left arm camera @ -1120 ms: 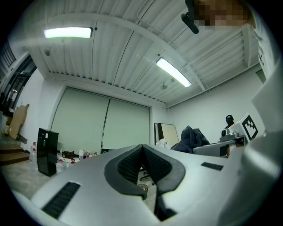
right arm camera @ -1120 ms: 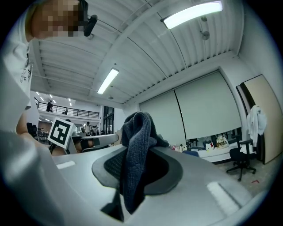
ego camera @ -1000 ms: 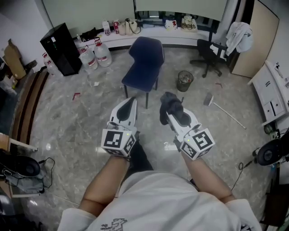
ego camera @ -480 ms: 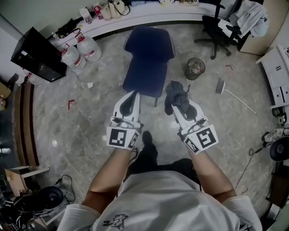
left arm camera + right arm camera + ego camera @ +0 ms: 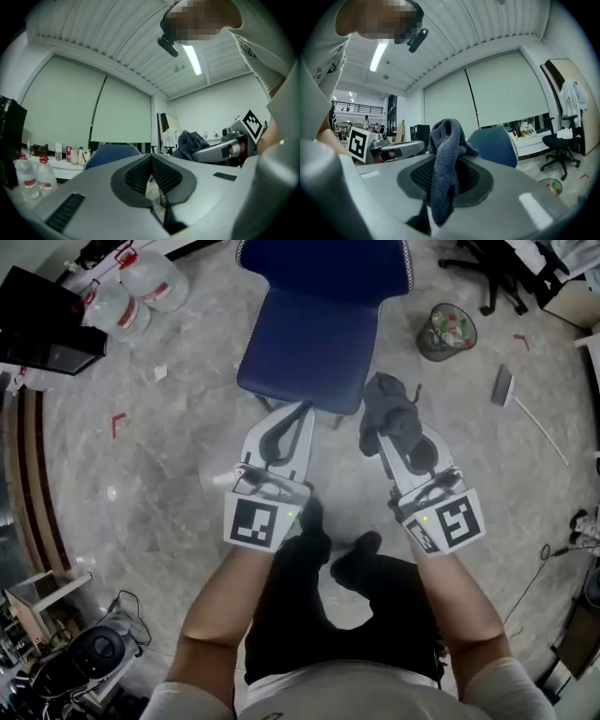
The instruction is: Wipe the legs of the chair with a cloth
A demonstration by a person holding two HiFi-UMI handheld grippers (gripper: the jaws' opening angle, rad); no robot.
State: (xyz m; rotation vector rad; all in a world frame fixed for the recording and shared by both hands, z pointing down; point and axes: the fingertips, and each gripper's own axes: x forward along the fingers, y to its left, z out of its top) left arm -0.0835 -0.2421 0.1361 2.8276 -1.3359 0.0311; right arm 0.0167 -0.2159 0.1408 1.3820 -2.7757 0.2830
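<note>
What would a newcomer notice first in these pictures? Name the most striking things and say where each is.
The blue chair fills the top centre of the head view, straight ahead of the person. A dark grey cloth is bunched in the fingers of the right gripper, near the seat's front edge, while the left gripper beside it is shut and empty.

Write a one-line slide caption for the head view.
Facing a blue chair: right gripper clamps a dark grey cloth, left gripper shut and empty.

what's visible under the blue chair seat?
Only a stub of one dark leg shows past the seat front edge, left of the cloth in the right gripper. The seat covers the other legs.
</note>
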